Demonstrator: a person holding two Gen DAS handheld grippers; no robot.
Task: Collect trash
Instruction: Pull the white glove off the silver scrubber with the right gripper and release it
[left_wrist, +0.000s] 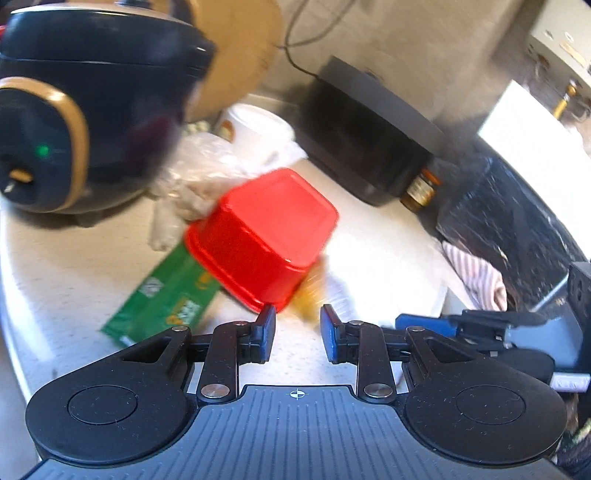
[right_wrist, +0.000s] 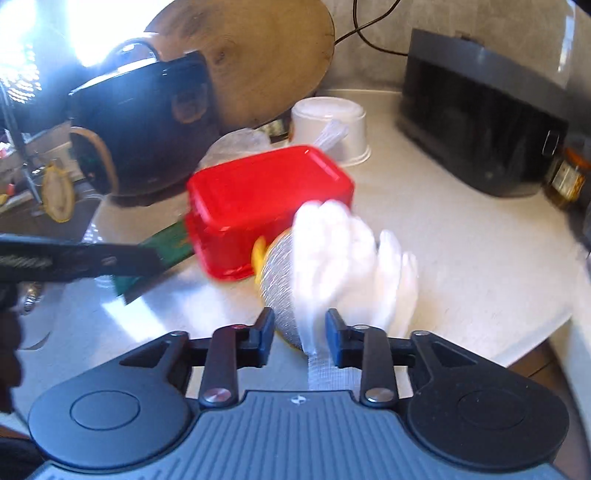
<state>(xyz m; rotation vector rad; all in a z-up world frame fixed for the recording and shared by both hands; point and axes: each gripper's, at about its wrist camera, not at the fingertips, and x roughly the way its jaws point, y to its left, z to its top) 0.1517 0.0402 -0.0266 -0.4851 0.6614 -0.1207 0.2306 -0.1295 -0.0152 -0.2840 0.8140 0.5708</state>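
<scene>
We see pale speckled stone tabletop (right_wrist: 461, 258), curved edge at right, washed in hard sunlight. Grey plaster wall (right_wrist: 369, 66) behind, black cable (right_wrist: 364, 31) hanging down it. Round wooden board (right_wrist: 258, 62) leaning on wall. Glossy black rounded cooker with gold trim (left_wrist: 92, 110) at left, green light lit. Dark boxy appliance (right_wrist: 480, 122) at right, small amber glass jar (right_wrist: 567, 177) just beside it. Striped cloth (left_wrist: 476, 273) lying at tabletop's right edge. Strong glare from upper left.
</scene>
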